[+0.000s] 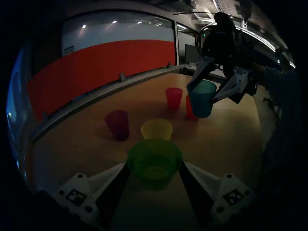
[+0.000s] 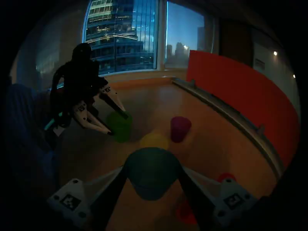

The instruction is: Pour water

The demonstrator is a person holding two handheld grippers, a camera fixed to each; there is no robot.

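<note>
My left gripper is shut on a green cup, held upright just above the wooden table. In front of it stand a yellow cup and a dark purple cup. Farther off, my right gripper holds a teal cup in the air, tipped slightly, in front of two red cups. In the right gripper view, my right gripper is shut on the teal cup, tilted forward over the table. Beyond it are the yellow cup, the purple cup and the green cup in the left gripper.
A red wall panel runs along the table's far edge, with a raised rail beside it. Tall windows stand at the table's end. A red cup sits low under the teal one. A blue sleeve fills the left side.
</note>
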